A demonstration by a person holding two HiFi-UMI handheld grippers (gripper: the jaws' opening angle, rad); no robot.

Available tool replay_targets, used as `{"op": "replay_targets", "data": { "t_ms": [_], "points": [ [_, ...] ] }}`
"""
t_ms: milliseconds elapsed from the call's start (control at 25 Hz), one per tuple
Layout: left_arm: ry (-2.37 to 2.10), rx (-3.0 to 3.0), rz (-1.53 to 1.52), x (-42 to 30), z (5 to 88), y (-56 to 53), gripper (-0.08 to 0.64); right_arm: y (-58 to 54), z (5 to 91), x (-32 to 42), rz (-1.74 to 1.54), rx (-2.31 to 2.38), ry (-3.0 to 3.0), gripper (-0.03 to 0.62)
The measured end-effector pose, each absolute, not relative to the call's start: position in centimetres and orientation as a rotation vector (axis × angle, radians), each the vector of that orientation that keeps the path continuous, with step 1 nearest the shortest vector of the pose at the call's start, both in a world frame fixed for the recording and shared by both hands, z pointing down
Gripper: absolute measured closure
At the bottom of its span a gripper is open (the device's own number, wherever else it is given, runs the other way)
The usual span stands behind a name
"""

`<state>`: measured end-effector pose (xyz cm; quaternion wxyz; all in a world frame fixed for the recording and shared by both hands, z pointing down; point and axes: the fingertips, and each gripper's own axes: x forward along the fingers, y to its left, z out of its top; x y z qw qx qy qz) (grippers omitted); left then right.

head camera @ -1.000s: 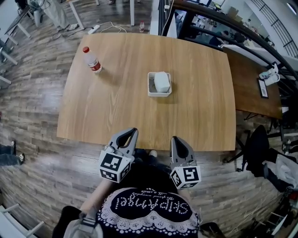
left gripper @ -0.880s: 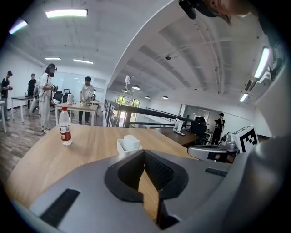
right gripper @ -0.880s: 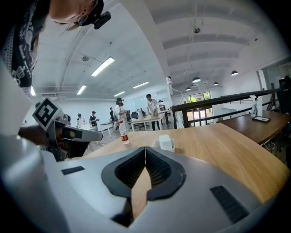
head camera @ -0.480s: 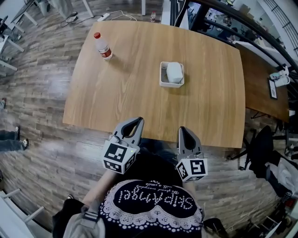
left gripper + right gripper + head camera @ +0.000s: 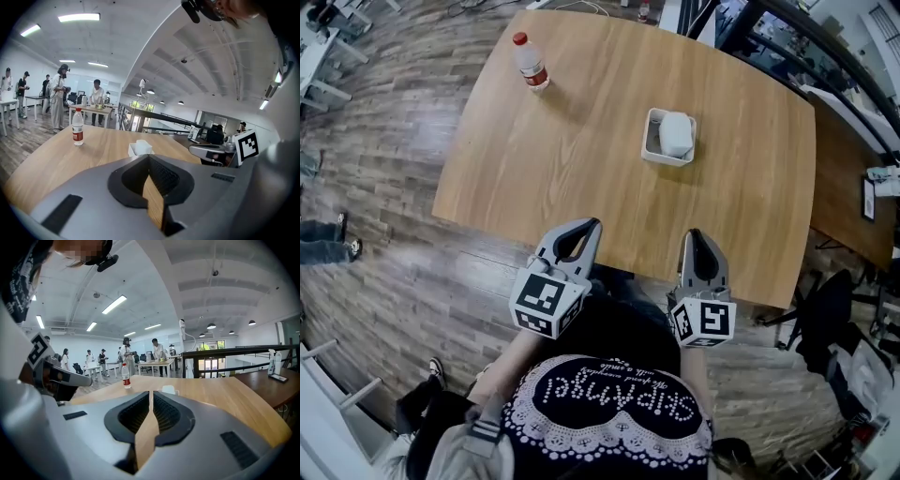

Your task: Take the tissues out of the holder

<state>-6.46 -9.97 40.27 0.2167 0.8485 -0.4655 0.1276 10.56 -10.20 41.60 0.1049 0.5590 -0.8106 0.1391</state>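
A white tissue holder (image 5: 653,142) stands near the middle of the wooden table (image 5: 581,141), with a white wad of tissues (image 5: 676,133) sticking up out of it. In the left gripper view the holder (image 5: 139,149) shows small and far beyond the jaws. From the right gripper view it (image 5: 168,390) sits just above the jaw tips. Both grippers hang at the table's near edge, well short of the holder. My left gripper (image 5: 591,226) is shut and empty. My right gripper (image 5: 698,236) is shut and empty too.
A plastic water bottle (image 5: 530,61) with a red cap stands at the table's far left. A darker table (image 5: 848,178) with small items adjoins on the right, and a black chair (image 5: 825,300) stands beside it. Several people stand at desks (image 5: 89,108) in the background.
The head view has swung, so the table and holder now sit further right and higher. Both grippers have edged up to the near table edge, still shut.
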Motion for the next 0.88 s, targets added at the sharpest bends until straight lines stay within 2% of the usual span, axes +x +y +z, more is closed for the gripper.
{"op": "replay_targets", "data": {
  "t_ms": [80,160,440,600,880],
  "points": [
    [-1.285,2.349,0.356,-6.0,40.4,-10.2,0.554,-12.0,41.6,11.4,0.389,1.657,-2.376,0.558],
    [-1.276,2.354,0.358,-5.5,40.3,-10.6,0.554,-14.0,42.0,11.9,0.381,1.656,-2.356,0.461],
    [-1.257,2.362,0.372,-4.3,40.3,-12.1,0.554,-21.3,46.7,12.2,0.428,1.575,-2.270,0.317],
    [-1.261,2.335,0.385,-4.4,41.0,-12.7,0.554,-25.2,49.8,11.7,0.502,1.544,-2.219,0.279],
    [-1.279,2.272,0.397,-4.9,42.0,-13.5,0.554,-29.9,52.7,10.8,0.595,1.471,-2.163,0.264]
  ]
}}
